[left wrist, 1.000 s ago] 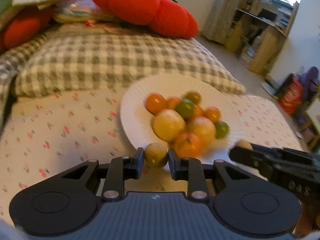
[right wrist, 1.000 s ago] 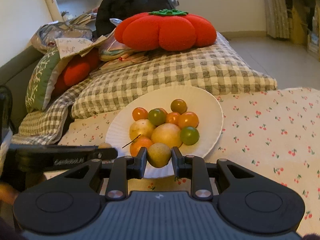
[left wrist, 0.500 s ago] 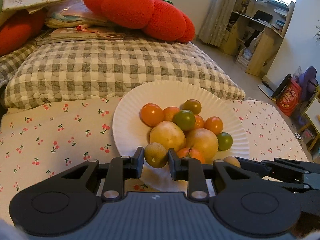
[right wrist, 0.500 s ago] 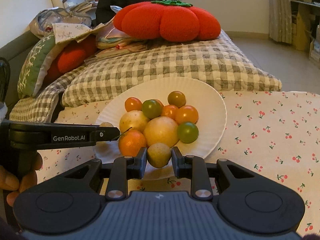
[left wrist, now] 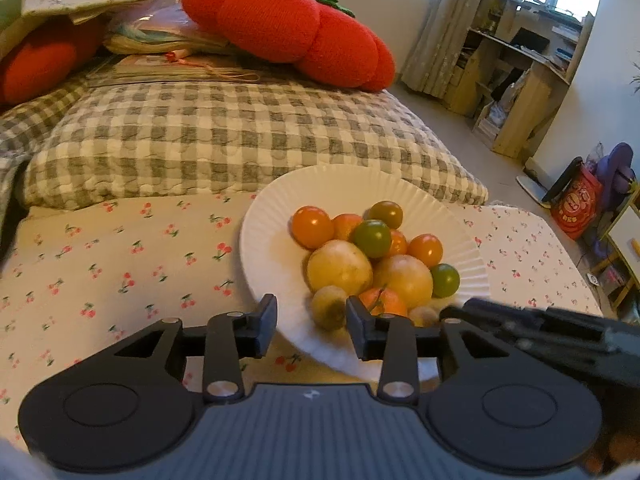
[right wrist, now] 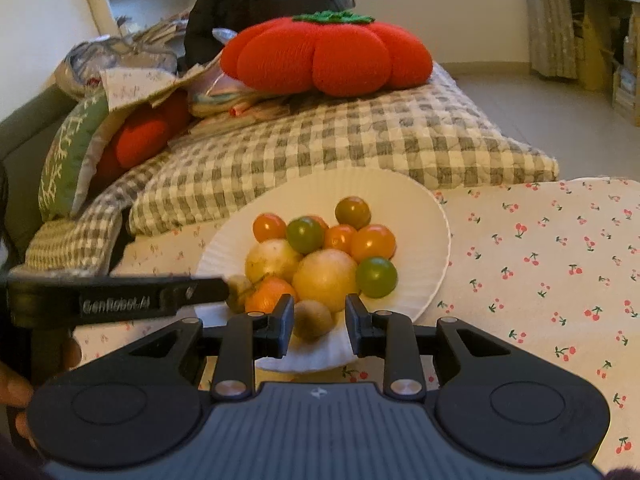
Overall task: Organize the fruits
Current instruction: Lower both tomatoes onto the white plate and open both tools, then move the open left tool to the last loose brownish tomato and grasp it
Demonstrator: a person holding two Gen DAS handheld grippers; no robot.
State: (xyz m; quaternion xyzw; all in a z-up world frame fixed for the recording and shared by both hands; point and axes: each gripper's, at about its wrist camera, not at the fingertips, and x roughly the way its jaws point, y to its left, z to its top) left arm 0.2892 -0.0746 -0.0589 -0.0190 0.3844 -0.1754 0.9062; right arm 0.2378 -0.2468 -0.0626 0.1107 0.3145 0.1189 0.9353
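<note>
Both grippers are positioned at the near rim of a white paper plate (left wrist: 272, 240) that rests on a cherry-print cloth (left wrist: 120, 264). The left gripper (left wrist: 311, 330) has its jaws spread apart and grasps nothing; a small brownish-yellow fruit (left wrist: 329, 307) lies on the plate in the gap between the jaws, closer to the right jaw, and whether it touches that jaw cannot be determined. The right gripper (right wrist: 319, 325) is likewise released, with its jaws apart; a second small brownish fruit (right wrist: 313, 319) sits on the plate near the front rim between them, with visible clearance on both sides. In the right wrist view, the left gripper enters from the left edge, its tip at the plate's near-left side beside an orange fruit with a stem (right wrist: 269, 293). The remainder of the fruit is heaped at the centre of the plate: two large yellow fruits (right wrist: 325, 278), several orange cherry tomatoes (right wrist: 373, 243), and green cherry tomatoes (right wrist: 377, 277), all touching or packed closely together. Behind the plate lies a grey-and-white checked quilt (left wrist: 224, 140), and a red tomato-shaped cushion (right wrist: 326, 56) rests on top of it.
</note>
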